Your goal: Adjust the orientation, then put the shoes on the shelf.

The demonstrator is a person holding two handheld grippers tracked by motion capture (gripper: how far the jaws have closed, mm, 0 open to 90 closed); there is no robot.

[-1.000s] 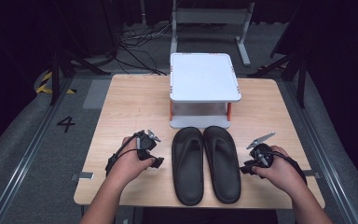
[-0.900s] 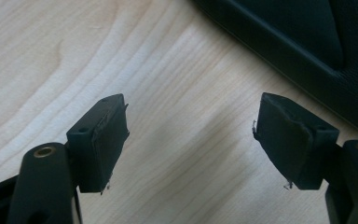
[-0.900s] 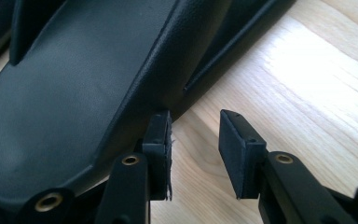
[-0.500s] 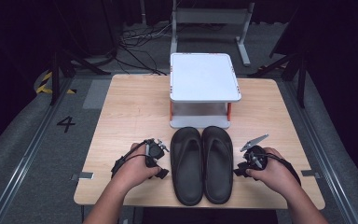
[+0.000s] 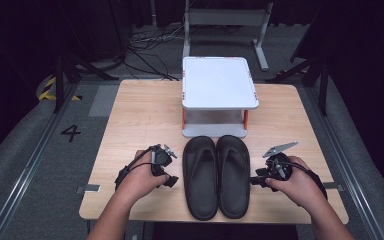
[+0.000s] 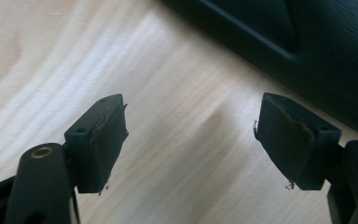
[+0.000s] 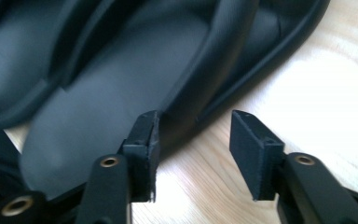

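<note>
Spanning the middle of the high view, table: bare wood that carries everything, with its lower half left as working room for both hands.
Stand: white, upper centre of the frame, its top free, likely where the footwear is meant to go.
Sandals: black pair side by side, lower centre, toes touching the stand's foot, so each hand can take one from its outer side.
Left gripper: lower left of centre, just beside the left sandal; jaws wide apart over bare wood, nothing between them.
Right gripper: at the right sandal's outer rim; jaws have just been opening and stand apart, the rim by the left pad, not pinched.
Change: both hands have slid lower in the frame, toward the heels; sandals and stand unmoved.
</note>
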